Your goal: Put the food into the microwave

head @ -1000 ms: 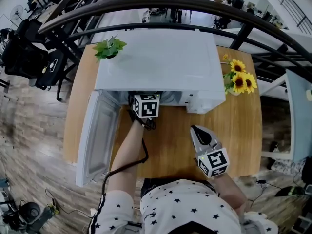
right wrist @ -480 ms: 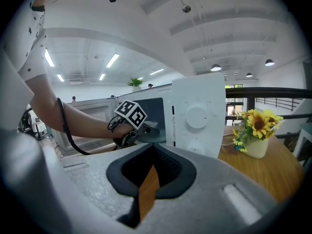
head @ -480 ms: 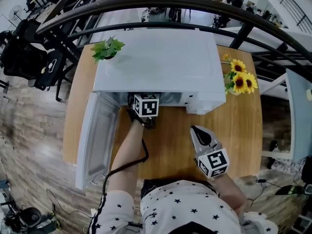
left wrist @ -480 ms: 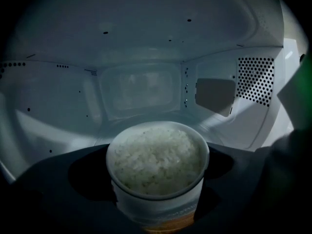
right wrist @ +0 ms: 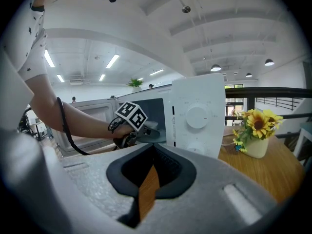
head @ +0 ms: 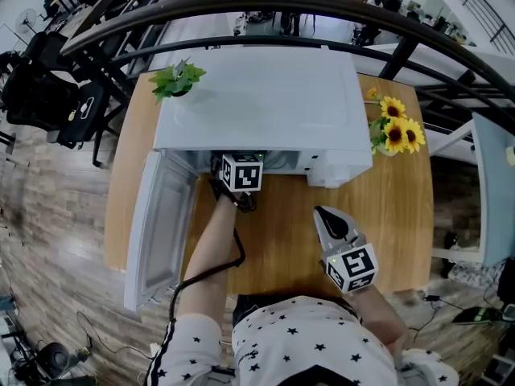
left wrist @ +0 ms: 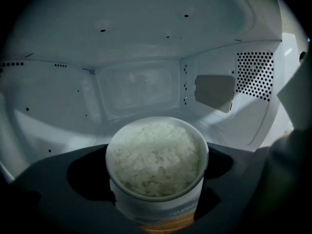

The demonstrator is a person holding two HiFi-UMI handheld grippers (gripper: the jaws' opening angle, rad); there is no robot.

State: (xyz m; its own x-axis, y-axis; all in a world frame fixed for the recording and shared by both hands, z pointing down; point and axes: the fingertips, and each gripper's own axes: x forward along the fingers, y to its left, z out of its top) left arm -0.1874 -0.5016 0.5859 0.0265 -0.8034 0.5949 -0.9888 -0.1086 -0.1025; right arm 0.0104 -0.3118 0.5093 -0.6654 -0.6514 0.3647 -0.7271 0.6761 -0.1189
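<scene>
A white paper cup of cooked rice (left wrist: 157, 162) sits between the dark jaws of my left gripper (left wrist: 155, 182), which is shut on it inside the white microwave (head: 257, 103) cavity. In the head view only the left gripper's marker cube (head: 242, 174) shows at the microwave's mouth; its jaws and the cup are hidden inside. The microwave door (head: 157, 232) hangs open to the left. My right gripper (head: 328, 217) hovers over the wooden table (head: 282, 240) in front of the control panel (right wrist: 197, 116), jaws shut with nothing between them.
A small green potted plant (head: 179, 79) stands at the microwave's back left. A vase of sunflowers (head: 394, 131) sits to its right. A dark curved railing (head: 265, 6) runs behind the table. The left arm's cable trails across the table front.
</scene>
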